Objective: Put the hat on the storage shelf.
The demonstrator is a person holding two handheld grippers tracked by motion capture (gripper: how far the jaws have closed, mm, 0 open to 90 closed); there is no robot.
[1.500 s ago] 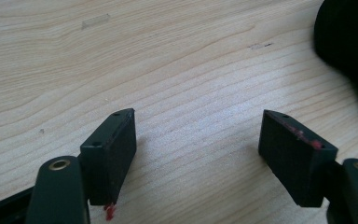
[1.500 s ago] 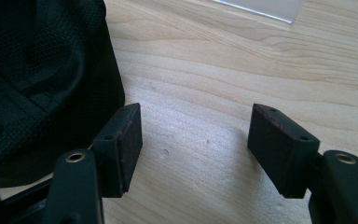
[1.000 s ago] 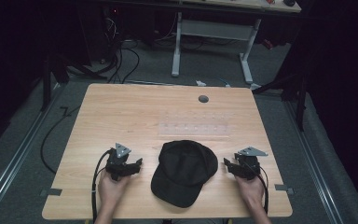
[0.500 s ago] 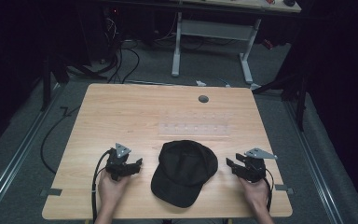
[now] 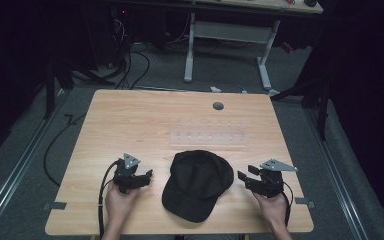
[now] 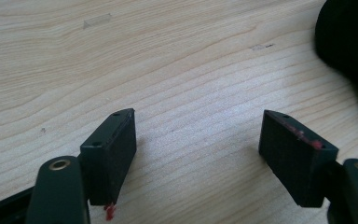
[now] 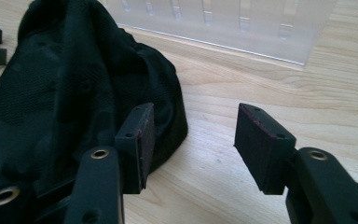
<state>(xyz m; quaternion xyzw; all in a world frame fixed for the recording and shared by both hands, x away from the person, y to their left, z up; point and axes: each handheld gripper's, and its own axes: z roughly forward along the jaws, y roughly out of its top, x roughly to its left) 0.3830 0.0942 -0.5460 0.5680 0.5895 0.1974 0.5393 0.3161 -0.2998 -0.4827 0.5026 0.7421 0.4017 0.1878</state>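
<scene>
Black baseball cap (image 5: 198,183) lies near the desk's (image 5: 130,115) near edge, between both tools, untouched.

Left tool (image 5: 139,177) and right tool (image 5: 245,177) each have jaws spread wide, holding nothing. Risks: soft crown fabric may bunch so a jaw pinches one layer only and slips; a one-sided pull could drag the cap toward the clear plastic rack (image 5: 207,135) just beyond it, or off the near edge.

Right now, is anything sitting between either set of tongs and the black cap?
Nothing visible. Bare table separates the open left tongs from the cap; the open right tongs sit at its edge. The clear rack lies behind.
</scene>
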